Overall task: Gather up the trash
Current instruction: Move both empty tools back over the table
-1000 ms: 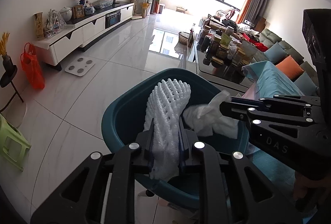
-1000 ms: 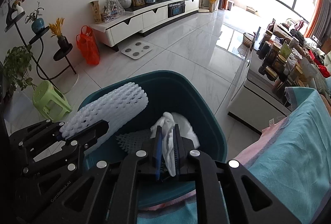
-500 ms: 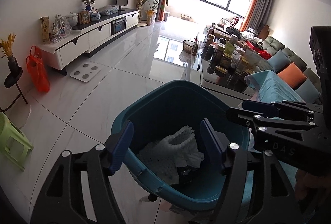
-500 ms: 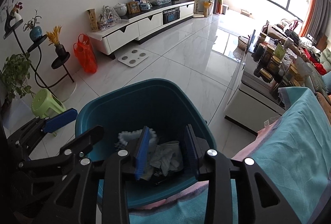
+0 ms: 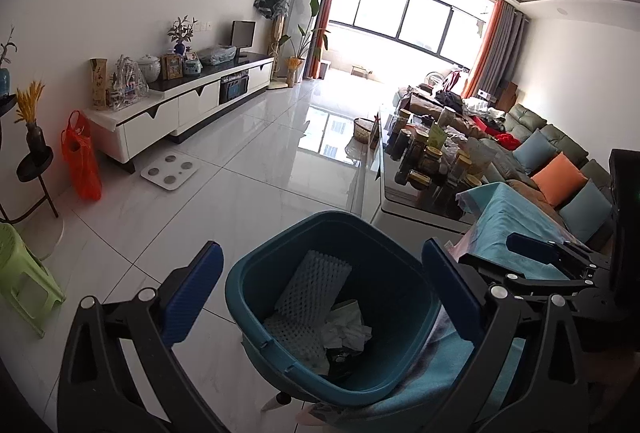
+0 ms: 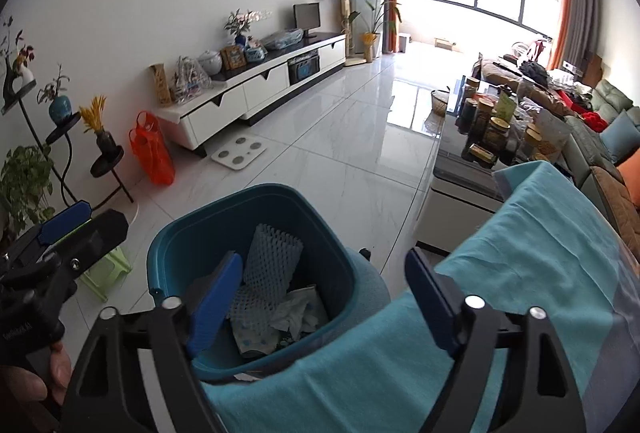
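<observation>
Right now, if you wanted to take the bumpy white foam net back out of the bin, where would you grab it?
Probably its top end. The foam net leans against the inside wall of the teal bin, upper end sticking up free while its lower end sits among crumpled tissue. Come straight down through the bin's open top and pinch across the flat, squashy tube.

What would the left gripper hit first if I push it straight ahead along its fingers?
Probably the teal trash bin: the open left gripper points into its mouth, so it would likely meet the white foam netting and crumpled tissue inside. Depth is unclear.
</observation>
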`<action>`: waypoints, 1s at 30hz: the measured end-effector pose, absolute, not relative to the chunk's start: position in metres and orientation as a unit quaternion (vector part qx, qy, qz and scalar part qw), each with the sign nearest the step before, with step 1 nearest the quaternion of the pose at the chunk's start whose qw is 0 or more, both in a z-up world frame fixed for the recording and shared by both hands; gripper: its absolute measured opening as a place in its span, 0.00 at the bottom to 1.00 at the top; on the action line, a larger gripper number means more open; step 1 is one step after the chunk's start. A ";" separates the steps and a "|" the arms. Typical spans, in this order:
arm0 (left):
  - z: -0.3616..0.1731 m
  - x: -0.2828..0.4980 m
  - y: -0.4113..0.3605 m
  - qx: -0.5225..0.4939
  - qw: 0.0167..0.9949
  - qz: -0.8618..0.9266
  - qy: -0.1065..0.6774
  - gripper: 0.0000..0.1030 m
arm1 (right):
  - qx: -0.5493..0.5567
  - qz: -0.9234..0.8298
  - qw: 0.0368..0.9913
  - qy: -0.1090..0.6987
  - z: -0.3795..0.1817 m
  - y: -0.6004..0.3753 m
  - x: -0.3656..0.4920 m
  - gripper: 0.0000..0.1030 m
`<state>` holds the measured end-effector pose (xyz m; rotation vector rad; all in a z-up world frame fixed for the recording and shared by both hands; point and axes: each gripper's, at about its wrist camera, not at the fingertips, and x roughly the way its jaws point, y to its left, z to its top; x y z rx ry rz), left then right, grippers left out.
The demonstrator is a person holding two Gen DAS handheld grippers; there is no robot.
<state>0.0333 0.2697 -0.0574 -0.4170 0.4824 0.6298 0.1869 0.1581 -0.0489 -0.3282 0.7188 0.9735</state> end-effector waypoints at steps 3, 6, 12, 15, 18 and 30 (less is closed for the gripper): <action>-0.047 0.030 0.260 -0.197 0.906 0.296 0.228 0.95 | -0.136 0.445 0.823 0.325 -0.043 0.139 0.188 0.92; -0.036 0.029 0.248 -0.193 0.912 0.286 0.223 0.95 | -0.127 0.432 0.835 0.317 -0.040 0.121 0.189 0.93; -0.018 0.033 0.215 -0.181 0.925 0.257 0.215 0.95 | -0.106 0.404 0.854 0.310 -0.040 0.078 0.192 0.93; -0.012 0.042 0.194 -0.170 0.931 0.238 0.217 0.95 | -0.084 0.391 0.863 0.309 -0.041 0.048 0.193 0.93; -0.009 0.050 0.172 -0.163 0.937 0.217 0.222 0.95 | -0.065 0.376 0.872 0.306 -0.042 0.019 0.192 0.93; -0.010 0.073 0.087 -0.124 0.955 0.138 0.233 0.95 | -0.004 0.317 0.899 0.302 -0.054 -0.085 0.174 0.93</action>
